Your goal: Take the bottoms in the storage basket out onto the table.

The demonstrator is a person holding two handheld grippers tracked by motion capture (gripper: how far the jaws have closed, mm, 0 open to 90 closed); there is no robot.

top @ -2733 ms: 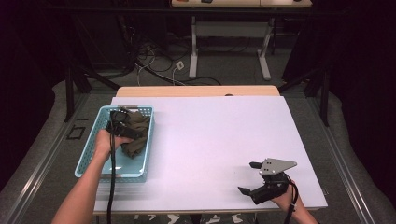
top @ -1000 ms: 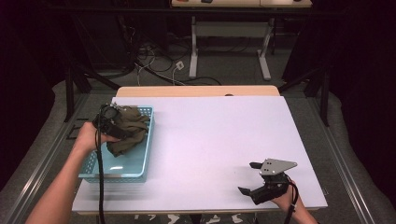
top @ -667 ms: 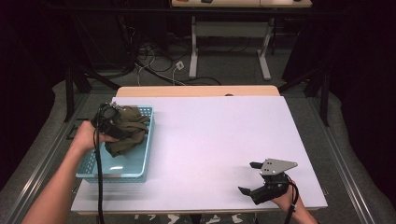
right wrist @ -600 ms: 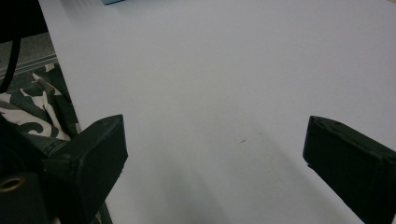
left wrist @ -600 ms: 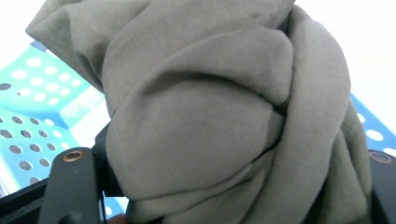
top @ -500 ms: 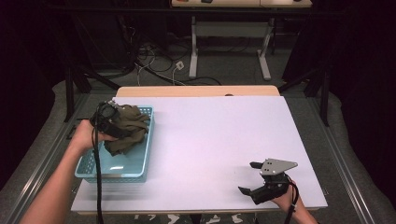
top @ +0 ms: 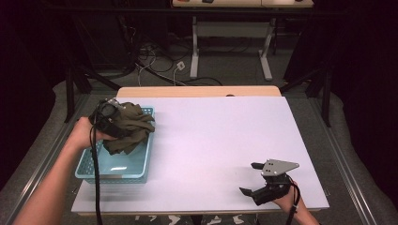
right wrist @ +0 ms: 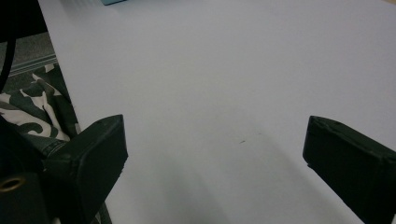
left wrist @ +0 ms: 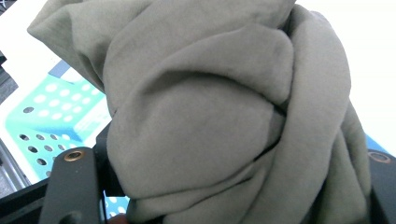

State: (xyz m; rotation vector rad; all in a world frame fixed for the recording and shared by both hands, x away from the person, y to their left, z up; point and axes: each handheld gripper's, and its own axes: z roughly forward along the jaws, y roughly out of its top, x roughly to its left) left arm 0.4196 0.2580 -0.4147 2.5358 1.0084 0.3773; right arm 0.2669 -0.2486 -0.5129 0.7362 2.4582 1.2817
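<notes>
While the left gripper point(top: 111, 123) is clamping a bunched olive-green cloth point(top: 132, 129) between its jaws, the person's left hand point(top: 85, 134) is holding it over the far end of the light-blue perforated basket point(top: 112, 168), at about ten o'clock on the white table point(top: 211, 140) in the high view. The jaws are standing nearly together, pinched on the fabric, and the cloth's folds are spilling toward three o'clock over the basket's rim. In the left gripper view the cloth point(left wrist: 224, 107) is crowding right up against the camera, with the basket's dotted wall point(left wrist: 42, 116) showing at nine o'clock behind it.

The right gripper point(top: 253, 180) is sitting at about five o'clock on the table, well apart from the basket, its jaws standing wide open and gripping nothing. In the right gripper view bare tabletop point(right wrist: 210, 93) is lying between the two black jaws.
</notes>
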